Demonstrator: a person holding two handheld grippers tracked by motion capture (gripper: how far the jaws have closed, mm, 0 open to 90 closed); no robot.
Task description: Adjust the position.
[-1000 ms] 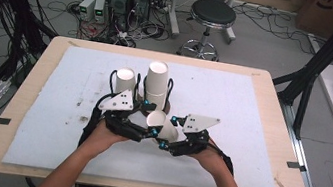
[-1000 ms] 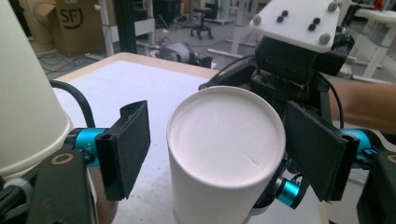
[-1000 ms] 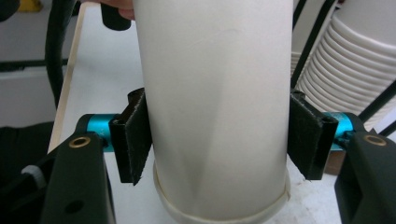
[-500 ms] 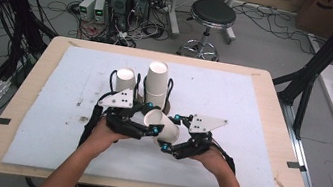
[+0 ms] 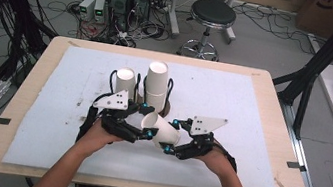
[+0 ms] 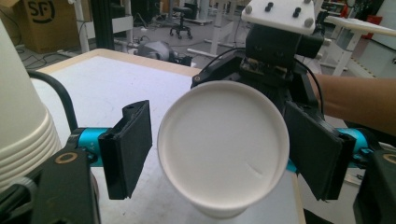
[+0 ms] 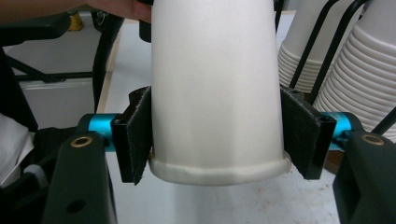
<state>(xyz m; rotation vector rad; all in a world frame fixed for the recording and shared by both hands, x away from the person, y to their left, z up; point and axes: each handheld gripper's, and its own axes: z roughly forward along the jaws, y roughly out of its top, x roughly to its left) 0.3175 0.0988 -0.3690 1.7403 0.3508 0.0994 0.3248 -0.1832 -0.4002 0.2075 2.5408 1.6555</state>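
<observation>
White paper cup (image 5: 161, 129), lying on its side above the foam-covered table (image 5: 252, 112) near the cup stacks (image 5: 157, 84), looks light, thin-walled and crushable, so the right gripper (image 7: 217, 135) clamps it gently near the rim while the left gripper (image 6: 219, 156), jaws just reopened, brackets its base without pressing.

White paper cup (image 5: 163, 129) lying tilted between left claw (image 5: 144, 131) and right claw (image 5: 172, 137), near two upright white cup stacks (image 5: 156, 86) on white-padded wooden tabletop (image 5: 252, 112).
</observation>
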